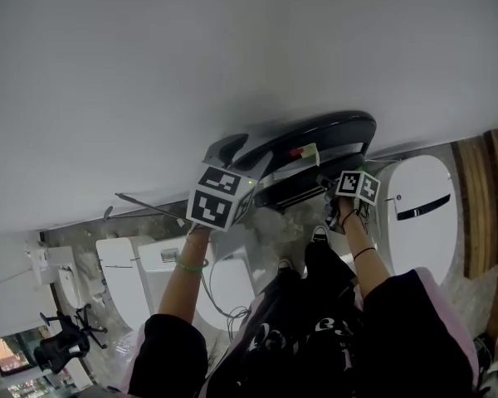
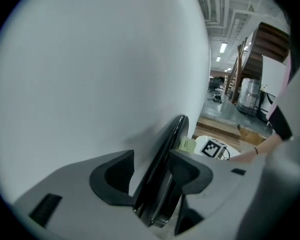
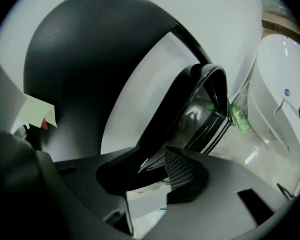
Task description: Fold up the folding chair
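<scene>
Black sleeves and forearms are nearest, both reaching to the chair (image 1: 315, 139), which looks folded flat and on edge against the wall (image 1: 232, 56); its base isn't visible. Left gripper (image 2: 150, 176): jaws wide, chair rim runs between the pads, no press. Right gripper (image 3: 150, 176): narrow gap, rim between the pads too, looks loose rather than clamped. Risk: with neither claw gripping, the chair likely only leans, so it could slide down the wall or tip toward the person's feet if the base slips. A jaw snagging the rim on pull-out could also drag it over. Paper tag (image 1: 307, 150) on the chair. Around: right white unit (image 1: 419, 206) just beside the chair, left white units (image 1: 124, 272), cable (image 1: 216, 305) on the floor, green bottle (image 3: 240, 120) past the chair, wood panel (image 1: 481, 197) far right. The units crowd both sides; nothing sits between grippers and chair.
</scene>
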A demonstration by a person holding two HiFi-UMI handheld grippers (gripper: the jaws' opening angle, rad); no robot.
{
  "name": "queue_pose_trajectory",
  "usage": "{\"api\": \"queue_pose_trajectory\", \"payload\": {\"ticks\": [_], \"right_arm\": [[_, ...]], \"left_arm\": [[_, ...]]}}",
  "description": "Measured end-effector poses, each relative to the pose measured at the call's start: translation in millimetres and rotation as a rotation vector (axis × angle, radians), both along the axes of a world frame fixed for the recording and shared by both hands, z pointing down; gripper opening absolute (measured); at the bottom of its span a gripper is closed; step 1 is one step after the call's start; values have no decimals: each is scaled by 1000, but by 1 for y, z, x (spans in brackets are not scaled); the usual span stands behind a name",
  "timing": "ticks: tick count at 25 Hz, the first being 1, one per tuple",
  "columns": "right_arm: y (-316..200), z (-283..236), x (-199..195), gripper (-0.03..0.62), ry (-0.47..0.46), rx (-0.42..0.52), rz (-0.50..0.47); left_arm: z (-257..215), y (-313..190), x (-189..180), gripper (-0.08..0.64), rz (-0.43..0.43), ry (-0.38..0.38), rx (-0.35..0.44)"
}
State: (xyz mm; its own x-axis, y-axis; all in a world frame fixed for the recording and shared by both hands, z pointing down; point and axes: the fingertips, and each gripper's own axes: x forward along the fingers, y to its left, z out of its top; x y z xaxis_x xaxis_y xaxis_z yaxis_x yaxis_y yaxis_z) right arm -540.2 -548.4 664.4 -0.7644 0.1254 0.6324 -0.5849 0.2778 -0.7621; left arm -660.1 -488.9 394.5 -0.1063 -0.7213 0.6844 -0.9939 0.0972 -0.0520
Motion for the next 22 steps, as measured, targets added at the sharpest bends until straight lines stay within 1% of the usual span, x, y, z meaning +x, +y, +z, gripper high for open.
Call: {"api": "queue_pose_trajectory", "payload": {"ticks": [2, 4, 6, 7, 9, 11, 13, 15, 17, 18, 22], "right_arm": [[-3, -2, 10, 135, 5, -8, 25], [-4, -9, 20, 135, -14, -8, 40], [-2, -21, 26, 135, -46, 10, 36], [1, -29, 29, 135, -64, 19, 24], [10, -43, 33, 133, -95, 39, -13], [22, -59, 35, 133, -129, 74, -57], [39, -77, 35, 133, -179, 111, -112], [57, -94, 34, 133, -227, 148, -163], [71, -106, 34, 133, -254, 194, -204], [78, -112, 33, 131, -260, 218, -223], [118, -137, 34, 109, -260, 287, -271]], "left_arm": [[-6, 4, 0, 217, -14, 25, 29], [-12, 10, 2, 205, -22, 43, 49], [-17, 18, 5, 168, -33, 54, 71], [-18, 23, 7, 144, -39, 61, 80], [-17, 33, 13, 124, -50, 79, 97], [-13, 44, 21, 99, -67, 114, 114], [-8, 58, 31, 70, -86, 183, 133], [-1, 69, 45, 54, -102, 272, 160], [8, 76, 59, 41, -117, 346, 186], [13, 81, 66, 38, -121, 368, 193], [31, 126, 96, 31, -111, 391, 173]]}}
